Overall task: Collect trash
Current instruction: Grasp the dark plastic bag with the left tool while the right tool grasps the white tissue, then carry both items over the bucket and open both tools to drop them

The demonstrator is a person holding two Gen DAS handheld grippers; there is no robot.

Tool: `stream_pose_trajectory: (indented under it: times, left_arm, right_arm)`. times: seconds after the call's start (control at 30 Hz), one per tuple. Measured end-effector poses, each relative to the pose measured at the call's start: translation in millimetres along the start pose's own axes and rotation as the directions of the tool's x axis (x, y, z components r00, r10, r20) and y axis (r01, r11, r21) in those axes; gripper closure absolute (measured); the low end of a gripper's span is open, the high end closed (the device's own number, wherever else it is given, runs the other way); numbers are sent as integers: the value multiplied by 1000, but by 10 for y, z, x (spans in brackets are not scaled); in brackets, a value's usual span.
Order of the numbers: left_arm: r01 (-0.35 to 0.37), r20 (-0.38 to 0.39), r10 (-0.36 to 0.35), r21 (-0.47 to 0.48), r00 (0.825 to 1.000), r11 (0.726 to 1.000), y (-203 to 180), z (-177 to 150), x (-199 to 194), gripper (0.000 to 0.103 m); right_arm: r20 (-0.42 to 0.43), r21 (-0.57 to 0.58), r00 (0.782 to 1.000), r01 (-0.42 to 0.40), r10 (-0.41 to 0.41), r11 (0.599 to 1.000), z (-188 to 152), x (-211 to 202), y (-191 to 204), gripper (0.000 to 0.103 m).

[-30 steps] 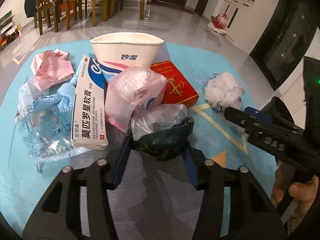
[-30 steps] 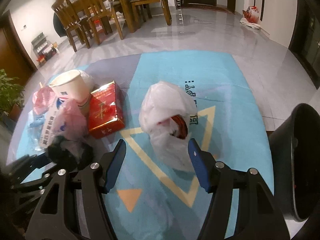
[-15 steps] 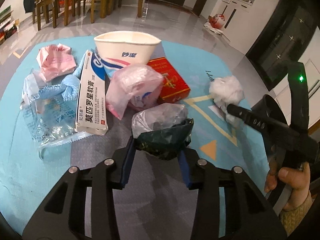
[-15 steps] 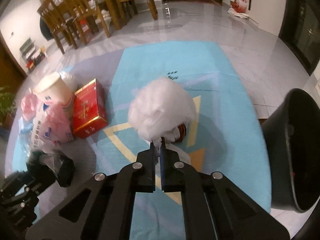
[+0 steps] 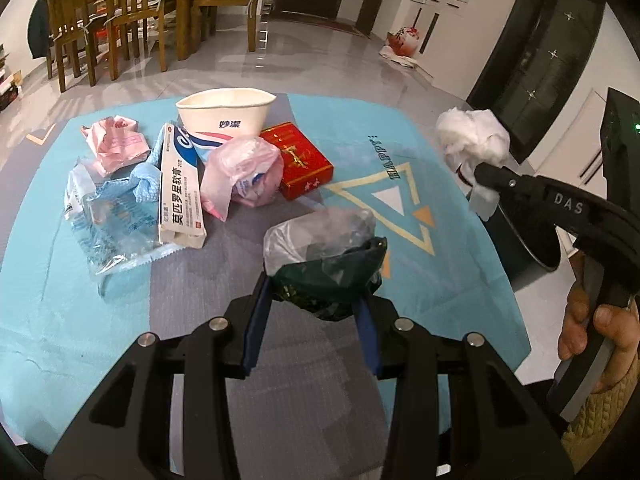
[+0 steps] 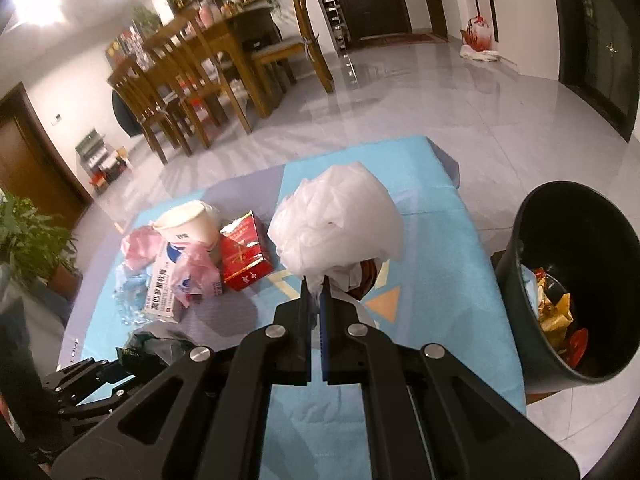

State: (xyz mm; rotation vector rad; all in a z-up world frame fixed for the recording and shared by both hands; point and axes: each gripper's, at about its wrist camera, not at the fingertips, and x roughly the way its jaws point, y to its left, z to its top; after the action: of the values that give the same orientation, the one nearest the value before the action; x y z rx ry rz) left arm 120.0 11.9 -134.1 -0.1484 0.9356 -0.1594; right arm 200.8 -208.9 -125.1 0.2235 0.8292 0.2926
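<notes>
On the left of the blue mat (image 5: 440, 152) lies a heap of trash: a clear wrapper (image 5: 108, 216) with a blue cloth (image 5: 140, 186), a crumpled pink paper (image 5: 114, 144) behind it, a white tube box (image 5: 178, 196) leaning over the wrapper, a paper cup (image 5: 226, 114) at the back, a pink bag (image 5: 244, 178) in front of the cup, and a red pack (image 5: 302, 164) just beside that bag. Nearer the middle, the left gripper (image 5: 312, 316) is clenched on a dark wad (image 5: 332, 276) with clear plastic bunched on top, and the wad hangs clear of the mat's grey patch. To the right, the right gripper (image 6: 315, 292) has its fingers pinched together on the lower edge of a white bag (image 6: 340, 224), which balloons above the tips and is lifted off the mat; something dark and reddish shows under it, too hidden to tell. A hand (image 5: 596, 328) in a knit sleeve grips that tool's handle. Farthest right, off the mat's edge, stands a black bin (image 6: 532, 216), tilted in the right wrist view, with colourful wrappers already at its bottom.
</notes>
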Motion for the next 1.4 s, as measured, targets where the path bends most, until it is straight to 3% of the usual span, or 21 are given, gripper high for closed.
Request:
stream_pose_trajectory:
  times: [0.43,0.6,0.83,1.07,1.23,1.4]
  left_arm:
    - [64,43,-65,34,997,997,-334,214,-96,62]
    - [159,60,-164,81,985,984,-738,383,-24,62]
    - [255,22,-261,141,965,957,-1280,534,192,62]
    - [314,-13,-318,205,948,927,-1843,677,422,62]
    - [344,-56,-341,240,938,908,-2252,757,665,62]
    - [317,-78,-308,303,948,899,-2560,782,931,62]
  right_arm:
    - [134,123,991,-31,14,992,3,-491,-398,99]
    - [193,171,980,20,-53,985,9,-717,-679,99]
    - [250,294,955,84,-161,952,-55,-1050,-1226,99]
    - [180,435,954,142,-240,889,-178,-1118,-1771,99]
    - [122,427,953,201,-276,882,-182,-1008,-1812,99]
    - [101,457,954,209,-284,865,-122,-928,-1915,99]
